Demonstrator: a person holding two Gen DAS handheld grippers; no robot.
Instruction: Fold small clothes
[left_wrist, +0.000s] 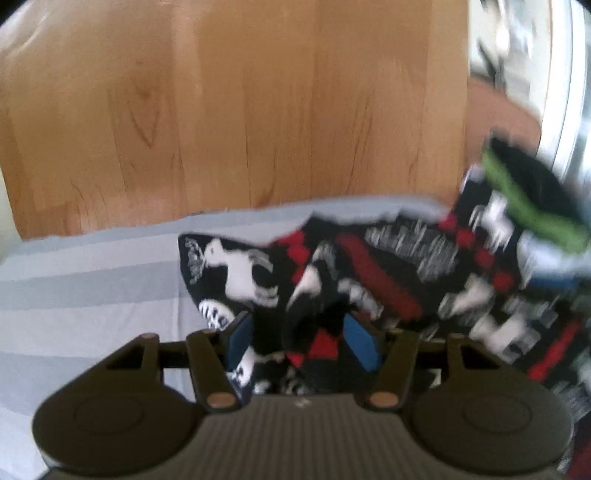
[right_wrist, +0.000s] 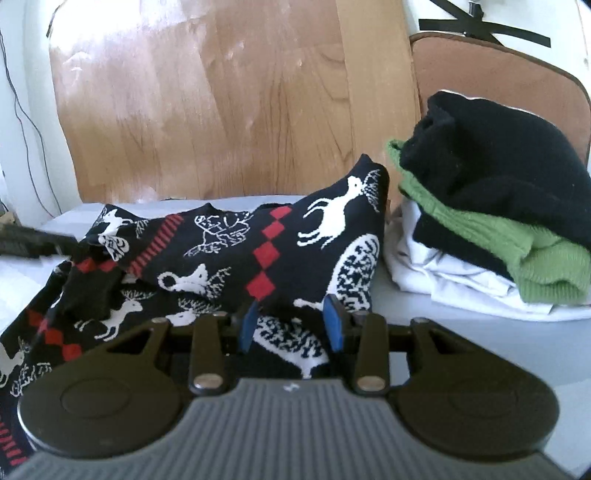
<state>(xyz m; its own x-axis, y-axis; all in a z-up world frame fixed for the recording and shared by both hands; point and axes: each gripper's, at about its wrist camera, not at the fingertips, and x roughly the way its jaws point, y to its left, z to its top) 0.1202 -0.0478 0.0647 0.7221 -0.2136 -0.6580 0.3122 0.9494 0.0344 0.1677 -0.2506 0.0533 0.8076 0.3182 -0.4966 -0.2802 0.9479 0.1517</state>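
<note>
A black knitted sweater (left_wrist: 388, 266) with white deer and red diamonds lies crumpled on a pale striped bed sheet (left_wrist: 92, 280). My left gripper (left_wrist: 301, 339) stands open. A bunched fold of the sweater sits between its blue pads (left_wrist: 240, 343), which do not press on it. In the right wrist view the same sweater (right_wrist: 221, 251) lies in loose folds, one corner standing up. My right gripper (right_wrist: 291, 325) is open too, its blue pads (right_wrist: 334, 325) on either side of a white-patterned edge of the sweater.
A stack of folded clothes (right_wrist: 498, 206), black, green and white, sits on the sheet right of the sweater. A wooden headboard (right_wrist: 203, 110) rises behind the bed, with a brown chair back (right_wrist: 480, 66) beside it. A dark blurred object (right_wrist: 33, 240) lies at the sweater's left end.
</note>
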